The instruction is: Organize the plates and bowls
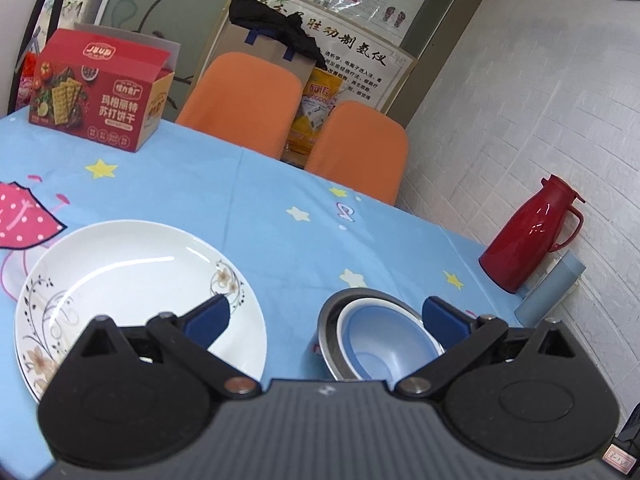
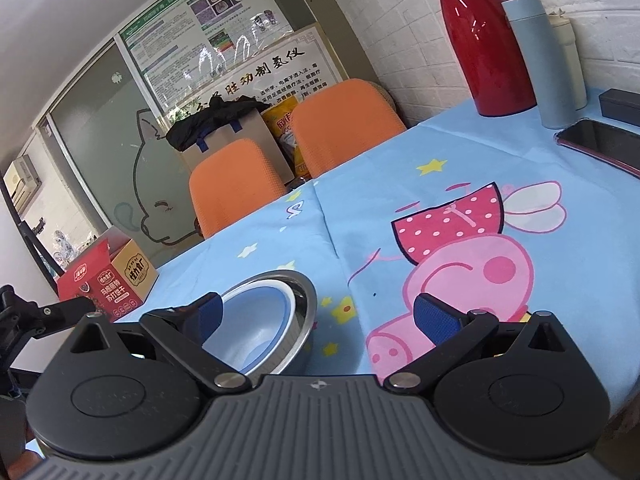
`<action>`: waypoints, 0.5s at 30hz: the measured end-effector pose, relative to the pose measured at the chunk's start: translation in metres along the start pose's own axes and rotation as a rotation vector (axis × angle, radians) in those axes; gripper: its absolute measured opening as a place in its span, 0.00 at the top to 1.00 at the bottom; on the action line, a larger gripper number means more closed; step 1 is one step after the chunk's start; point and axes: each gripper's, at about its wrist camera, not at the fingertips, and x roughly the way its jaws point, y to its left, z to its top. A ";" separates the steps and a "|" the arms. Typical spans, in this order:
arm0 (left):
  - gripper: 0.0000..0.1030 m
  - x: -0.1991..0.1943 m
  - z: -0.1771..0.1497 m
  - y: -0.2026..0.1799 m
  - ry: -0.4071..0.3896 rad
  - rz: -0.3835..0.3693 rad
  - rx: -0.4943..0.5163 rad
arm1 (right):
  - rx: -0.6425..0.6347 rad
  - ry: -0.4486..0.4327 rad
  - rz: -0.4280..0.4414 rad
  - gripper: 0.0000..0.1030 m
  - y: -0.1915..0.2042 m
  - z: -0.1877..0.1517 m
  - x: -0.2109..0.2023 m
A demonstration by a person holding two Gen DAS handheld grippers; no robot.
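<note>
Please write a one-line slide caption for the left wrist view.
Open left gripper hovering between a floral plate and nested bowls on a blue tablecloth.

The table [image 1: 280, 184] is covered in a light blue cartoon cloth with yellow stars and a pink pig print. Sitting right on it are a white floral plate [image 1: 132, 280] and, just beside it, a steel bowl [image 1: 332, 320] with a blue bowl [image 1: 380, 340] nested inside, plus a red cracker box [image 1: 100, 96] over at the far edge. Against the white brick wall there's a red thermos jug [image 2: 480, 40], a pale blue tumbler [image 2: 540, 60], a whitish bottle [image 2: 568, 60], a phone [image 2: 600, 140] and a dark case [image 2: 622, 106].
</note>
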 end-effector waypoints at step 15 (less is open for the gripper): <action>0.01 0.004 -0.013 -0.019 0.029 0.008 0.058 | -0.034 0.037 -0.020 0.00 -0.002 -0.007 0.001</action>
